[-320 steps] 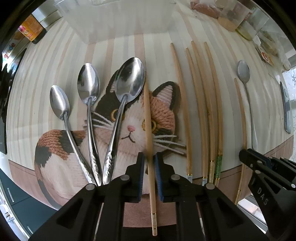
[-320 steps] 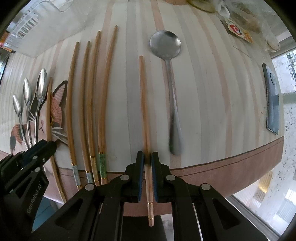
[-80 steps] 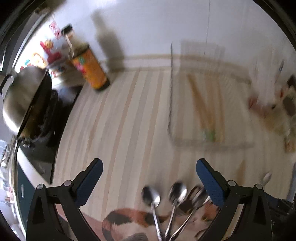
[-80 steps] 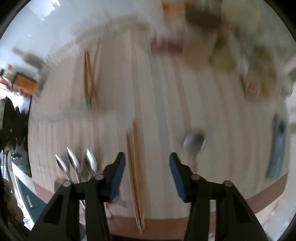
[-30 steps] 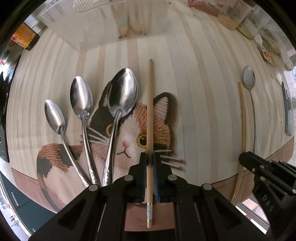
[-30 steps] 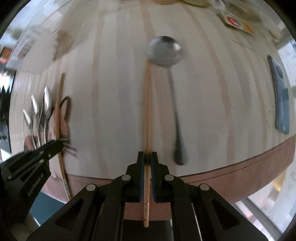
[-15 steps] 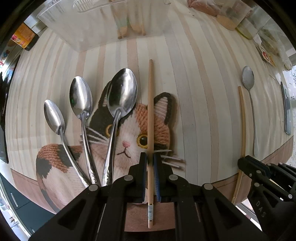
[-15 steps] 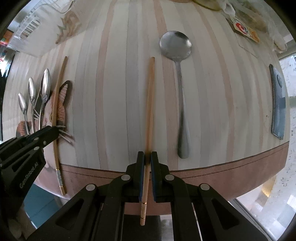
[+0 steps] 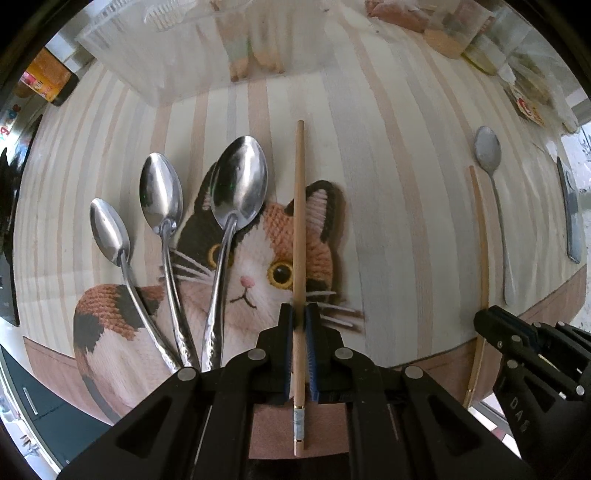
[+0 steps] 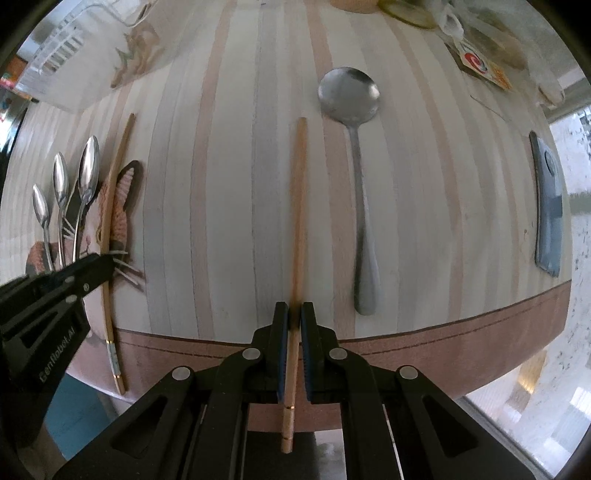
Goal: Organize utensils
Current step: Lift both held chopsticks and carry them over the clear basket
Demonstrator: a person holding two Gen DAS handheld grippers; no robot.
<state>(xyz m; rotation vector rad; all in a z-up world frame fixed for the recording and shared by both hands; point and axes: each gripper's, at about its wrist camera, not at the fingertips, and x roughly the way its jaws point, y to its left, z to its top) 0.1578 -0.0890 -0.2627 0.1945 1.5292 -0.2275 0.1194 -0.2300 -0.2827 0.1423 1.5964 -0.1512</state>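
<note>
My left gripper [image 9: 299, 314] is shut on a wooden chopstick [image 9: 299, 221] that lies over the cat-shaped mat [image 9: 258, 258]. Three steel spoons [image 9: 221, 221] lie on the mat to its left. My right gripper [image 10: 291, 314] is shut on a second wooden chopstick [image 10: 298, 206] that points away over the striped table. A matte spoon [image 10: 354, 147] lies just right of it. A clear plastic bin [image 9: 207, 55] at the back holds several chopsticks.
The table's front edge [image 10: 443, 332] runs under both grippers. A dark flat device [image 10: 548, 218] lies at the right. A bottle [image 9: 48, 79] stands at the back left. Packets and containers [image 9: 461, 33] crowd the back right.
Both grippers stay shut on their chopsticks. The right view has steadied and shifted slightly; the chopstick's butt end now hangs a little lower and tilted. The left view is nearly unchanged.
</note>
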